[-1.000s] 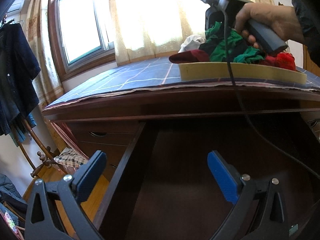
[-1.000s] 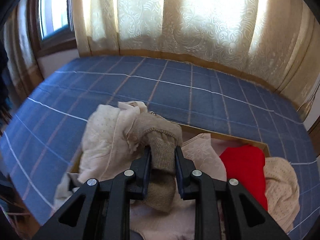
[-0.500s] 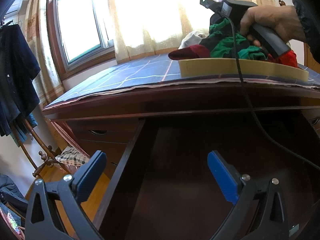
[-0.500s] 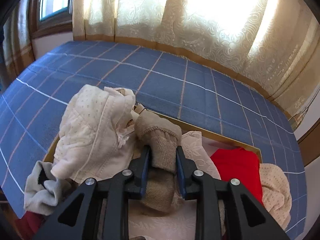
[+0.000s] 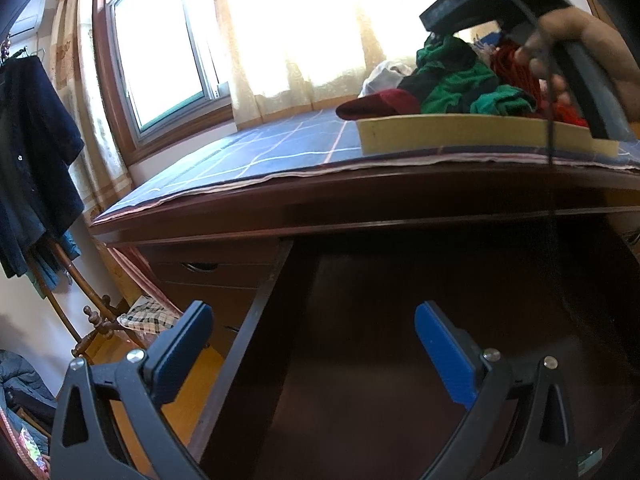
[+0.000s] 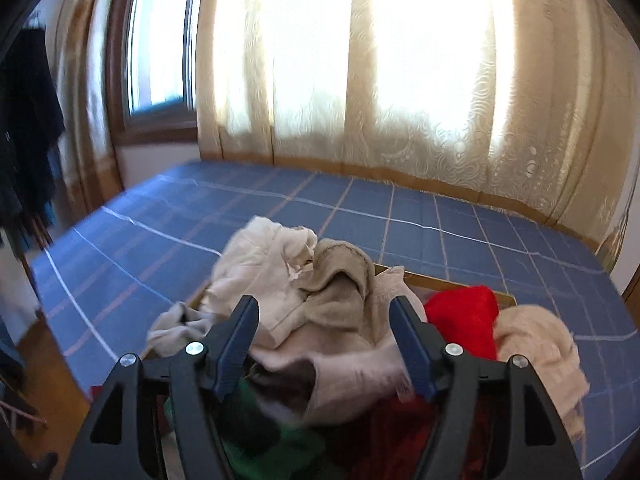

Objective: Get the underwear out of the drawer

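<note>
- Underwear (image 6: 336,280), a taupe knitted piece, lay slumped on top of the heap in the tray (image 6: 460,282), just released; it rested against a cream garment (image 6: 256,264) on its left and beside a red one (image 6: 464,312) on its right.
- Fabric looked soft, light and limp, likely to sag and fold under its own weight; nothing about it seemed fragile or slippery.
- Best hold, by the look of it, was a pinch on a raised fold or the ribbed edge at the top, where the cloth bunched thick enough for the pads to bite.
- Right gripper (image 6: 324,344) stood just short of the piece, pointing at it, its jaws having just been opening; they were spread with nothing pinched, the pile showing through the gap between them.
- Seen from the left wrist, the same heap of green, red and white clothing (image 5: 460,80) rose above the tray rim (image 5: 440,134) on the blue checked cloth (image 5: 280,148) covering the dresser top.
- Drawer (image 5: 400,340) below stood pulled out, and its visible dark wooden floor held no clothing, suggesting the removal was at or near its end.
- Left gripper (image 5: 312,344) hung over the drawer's left side with its blue pads (image 5: 444,352) wide apart, holding nothing, well apart from the underwear up on the tray.
- Hand (image 5: 580,48) gripped the right tool's handle above the tray.
</note>
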A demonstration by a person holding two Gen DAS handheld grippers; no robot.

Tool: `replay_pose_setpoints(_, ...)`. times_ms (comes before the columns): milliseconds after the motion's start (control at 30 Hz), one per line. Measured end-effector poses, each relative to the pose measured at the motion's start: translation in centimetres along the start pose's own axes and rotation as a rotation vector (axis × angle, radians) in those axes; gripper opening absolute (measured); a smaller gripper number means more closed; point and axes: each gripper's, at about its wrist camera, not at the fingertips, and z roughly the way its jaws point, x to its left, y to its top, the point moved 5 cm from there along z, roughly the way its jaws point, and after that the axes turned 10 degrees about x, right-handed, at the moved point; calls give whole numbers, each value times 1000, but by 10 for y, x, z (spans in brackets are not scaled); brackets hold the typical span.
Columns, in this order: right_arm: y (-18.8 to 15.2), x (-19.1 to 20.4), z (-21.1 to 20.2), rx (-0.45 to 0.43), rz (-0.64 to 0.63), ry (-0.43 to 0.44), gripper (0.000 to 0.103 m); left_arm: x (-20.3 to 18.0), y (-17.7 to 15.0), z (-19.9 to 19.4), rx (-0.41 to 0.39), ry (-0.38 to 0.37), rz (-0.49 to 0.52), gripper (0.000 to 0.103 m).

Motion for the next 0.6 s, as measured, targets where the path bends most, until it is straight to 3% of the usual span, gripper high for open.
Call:
replay_pose_setpoints(367,-47,-8,-44,-119,-49,-63,71,-2,0,0,4,20,13,103)
replay_pose_setpoints(600,-91,-13,-68,-114,63,15,72,-3,0,1,8,34,15,103)
